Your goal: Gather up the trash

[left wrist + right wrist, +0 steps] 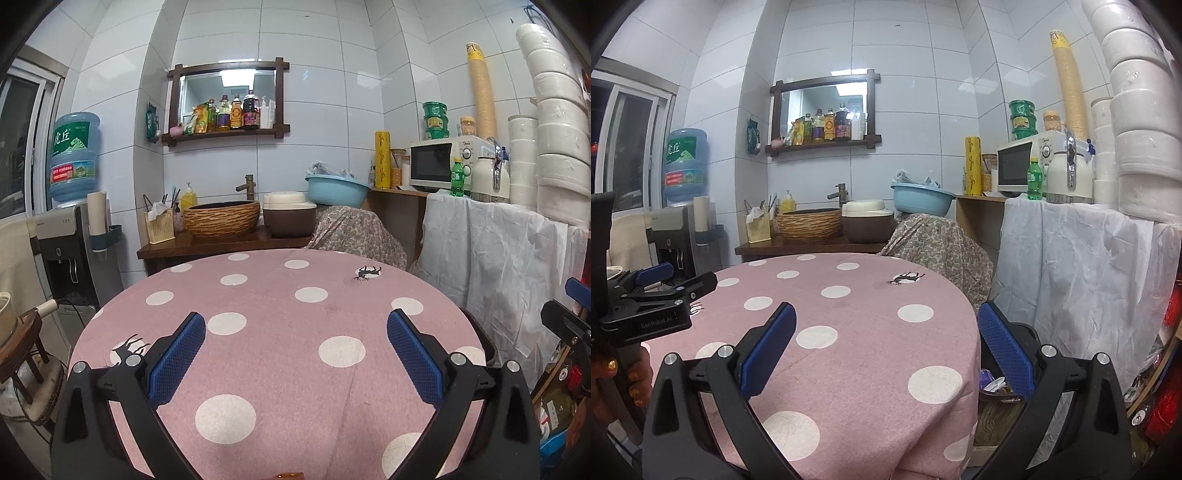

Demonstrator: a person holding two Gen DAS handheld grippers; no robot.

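Note:
A round table with a pink polka-dot cloth (280, 332) fills both views; it also shows in the right wrist view (857, 321). My left gripper (295, 350) is open and empty above the cloth. My right gripper (886, 347) is open and empty over the table's right edge. A dark bin with wrappers (995, 384) stands on the floor beside the table, behind the right finger. The left gripper also shows at the left of the right wrist view (661, 284). A small brown piece (286, 475) peeks in at the bottom edge; I cannot tell what it is.
A wooden counter with a wicker basin (221, 218), a brown pot (290, 218) and a blue basin (336, 190) stands behind the table. A sheet-draped shelf (498, 251) with a microwave (439, 162) is at right. A water dispenser (70, 236) is at left.

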